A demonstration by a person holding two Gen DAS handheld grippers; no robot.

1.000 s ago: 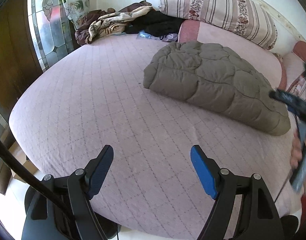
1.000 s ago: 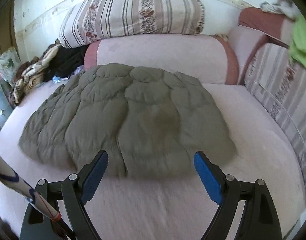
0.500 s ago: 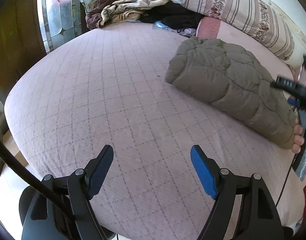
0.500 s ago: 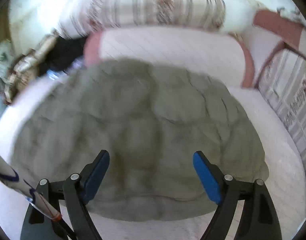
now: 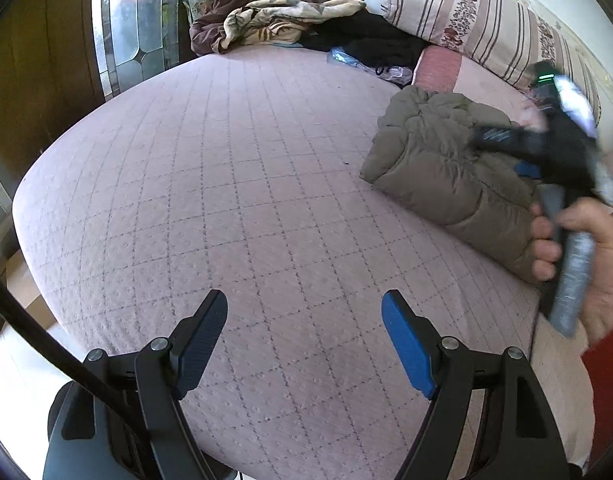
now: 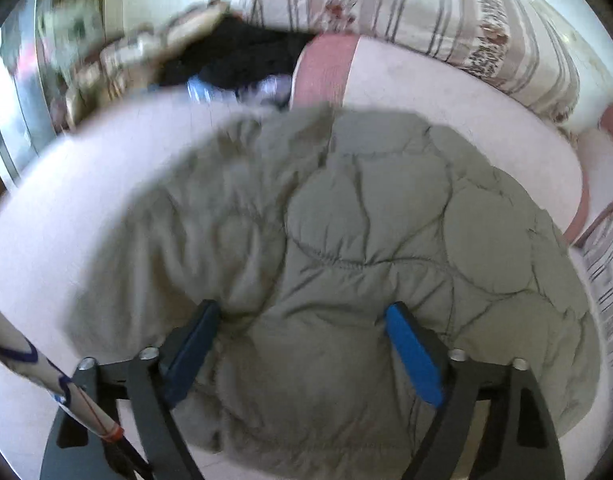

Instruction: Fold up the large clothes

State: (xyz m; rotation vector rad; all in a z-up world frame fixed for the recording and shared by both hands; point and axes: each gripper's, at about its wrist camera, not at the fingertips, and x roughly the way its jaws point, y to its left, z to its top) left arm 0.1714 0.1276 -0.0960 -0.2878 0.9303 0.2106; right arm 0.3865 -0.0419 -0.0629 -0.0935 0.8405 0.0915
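Folded olive quilted jacket [image 6: 346,240] is seen lying on the pink quilted bedspread [image 5: 234,200], toward the head end of the bed, just in front of a pink bolster [image 6: 446,120]. In left wrist view the jacket [image 5: 438,168] sits at right, well apart from the left gripper.

L gripper [image 5: 304,340]: jaws spread wide, nothing held between the pads; it is positioned over bare bedspread near the foot edge. Black cable [image 5: 46,344] is seen crossing its lower-left corner.

R gripper [image 6: 302,344]: jaws wide open, placed over the near edge of the jacket w/ puffy fabric bulging up between the two fingers. Left finger [image 6: 194,340] appears pressed into a crease of the fabric; right finger [image 6: 414,356] lies against the jacket surface. No pinch is made – fabric is straddled, not clamped. From left wrist view the R gripper [image 5: 518,148] is motion-blurred above the jacket, its handle wrapped by the person's right hand [image 5: 578,256]; red sleeve [image 5: 606,380] visible at frame edge.

Bkgd: striped floral pillow [image 5: 486,28] is stacked on the bolster by the wall. A heap of other clothes [image 5: 290,24] (beige/brown, black) is piled at far corner, next to a stained-glass door panel [image 5: 138,20]. Right wrist view is blurred on its left side, so detail there can't be made out.
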